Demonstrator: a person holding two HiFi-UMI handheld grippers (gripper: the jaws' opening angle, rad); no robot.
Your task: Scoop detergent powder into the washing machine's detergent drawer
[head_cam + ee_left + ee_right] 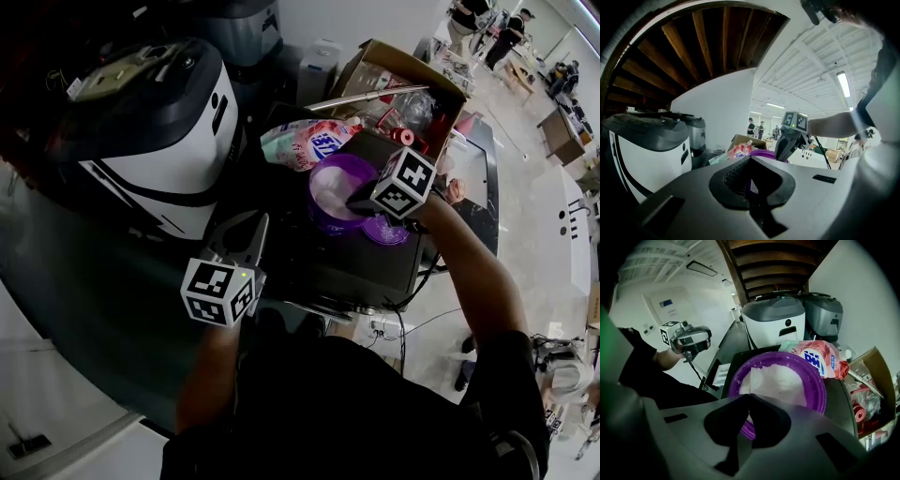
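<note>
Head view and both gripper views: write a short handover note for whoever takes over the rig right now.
Right gripper: shut on a thin translucent scoop, its tip over the white powder in the purple tub.
Left gripper: jaws slightly apart, nothing between them, held off the machine's front-left corner.
Things: the tub stands on the washing machine top, with the purple lid beside it and the pink detergent bag behind it.
A pale tray at the machine's front may be the open drawer; cannot confirm.
Done: lid off, scoop in the gripper.
Left: fill the scoop, carry it to the drawer, tip it in.
</note>
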